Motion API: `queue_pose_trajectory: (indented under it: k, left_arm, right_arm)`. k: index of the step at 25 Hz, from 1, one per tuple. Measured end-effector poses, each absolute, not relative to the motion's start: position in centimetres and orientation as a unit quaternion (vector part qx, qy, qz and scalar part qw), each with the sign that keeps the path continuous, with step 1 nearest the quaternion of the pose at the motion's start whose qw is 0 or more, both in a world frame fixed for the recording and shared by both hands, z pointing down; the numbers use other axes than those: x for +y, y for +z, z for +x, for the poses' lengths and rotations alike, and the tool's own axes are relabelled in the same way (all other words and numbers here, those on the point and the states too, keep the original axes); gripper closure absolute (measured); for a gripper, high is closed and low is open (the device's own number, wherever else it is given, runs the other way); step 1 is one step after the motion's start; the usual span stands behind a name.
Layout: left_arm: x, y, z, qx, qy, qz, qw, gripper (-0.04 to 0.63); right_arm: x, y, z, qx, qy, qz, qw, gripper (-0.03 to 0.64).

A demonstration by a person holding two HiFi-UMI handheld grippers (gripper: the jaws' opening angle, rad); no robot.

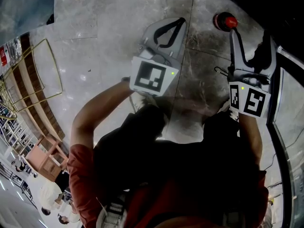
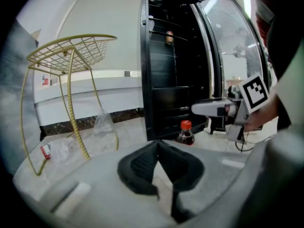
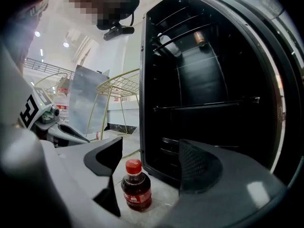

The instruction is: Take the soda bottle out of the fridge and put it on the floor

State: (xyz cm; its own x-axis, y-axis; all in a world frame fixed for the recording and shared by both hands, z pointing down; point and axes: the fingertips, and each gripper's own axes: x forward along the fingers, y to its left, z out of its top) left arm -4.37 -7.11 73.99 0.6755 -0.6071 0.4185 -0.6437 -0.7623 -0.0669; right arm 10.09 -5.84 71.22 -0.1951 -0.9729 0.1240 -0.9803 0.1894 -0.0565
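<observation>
Print on soda bottle (image 3: 136, 185) illegible.

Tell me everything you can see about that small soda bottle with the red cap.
The small clear plastic soda bottle holds dark cola and has a red cap and a red label. It stands upright on the pale marble floor, just outside the open black fridge. The right gripper holds its jaws apart before it, and neither touches it.

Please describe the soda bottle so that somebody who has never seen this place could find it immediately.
Find the tall black fridge with its door open. On the pale marble floor, just in front of its lower corner, stands a small soda bottle. It holds dark cola and has a red cap and red label, unlike the clear plastic bag nearby.
</observation>
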Motion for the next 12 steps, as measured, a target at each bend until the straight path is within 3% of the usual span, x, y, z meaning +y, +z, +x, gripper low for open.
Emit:
queue_pose_trajectory:
  k: [3,12]
  left_arm:
    - [-7.02,74.03,-4.37,-0.342,0.212,0.914,0.041,0.595]
    - [-7.13,74.06,-4.25,-0.340,0.213,0.915,0.041,0.595]
  right_arm:
    - [-5.62,71.30,9.98,-0.774,0.068,0.629,0.026,0.307]
    - [-5.70,71.82,10.20,-0.770,0.077,0.632,0.041,0.422]
